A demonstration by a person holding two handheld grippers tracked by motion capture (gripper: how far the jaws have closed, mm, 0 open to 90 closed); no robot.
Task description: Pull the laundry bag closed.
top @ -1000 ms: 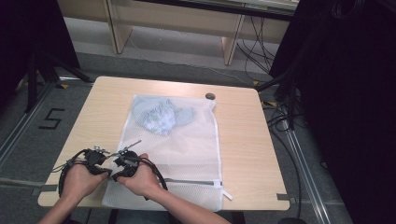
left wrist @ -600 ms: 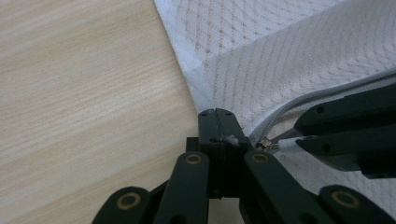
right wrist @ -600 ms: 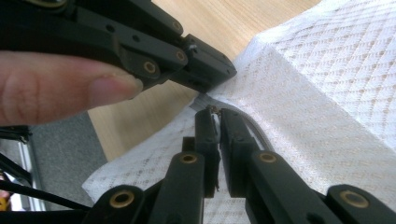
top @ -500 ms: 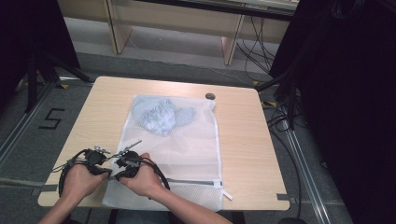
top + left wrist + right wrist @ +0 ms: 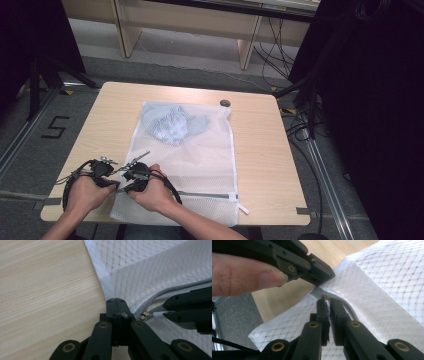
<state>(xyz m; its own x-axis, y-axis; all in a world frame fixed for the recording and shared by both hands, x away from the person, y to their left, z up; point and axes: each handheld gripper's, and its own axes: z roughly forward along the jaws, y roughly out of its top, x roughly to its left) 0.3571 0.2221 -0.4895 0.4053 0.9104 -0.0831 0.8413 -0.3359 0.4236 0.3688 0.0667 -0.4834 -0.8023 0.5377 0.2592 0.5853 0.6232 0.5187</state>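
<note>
Barely any change from a second back: both hands parked at the same spot by the near left corner of the tabletop, no visible travel along the zipper yet. So probably still setting up the grip, not pulling. White mesh laundry bag lying flat down the middle of the tabletop, reaching from close to the far edge to the near edge, with a bluish garment bunched inside at the far end. Zipper running along the bag's near edge, slider sitting right at its left end. Left gripper with fingers pressed together, pinching the bag's fabric just beside the zipper end, looks like an anchor hold. Right gripper with fingers nearly shut, clamped on the little white pull tab of the slider, tips almost touching the left gripper. Guessing a zip run toward the right near corner comes next, with the left side keeping the mesh taut. Can't tell for sure whether that opens or closes the bag, though the grey line ahead of the slider looks closed. Main risk: thin tab slipping out of the pinch, or mesh bunching up in the slider. Small dark round thing near the far edge, well clear of everything.
</note>
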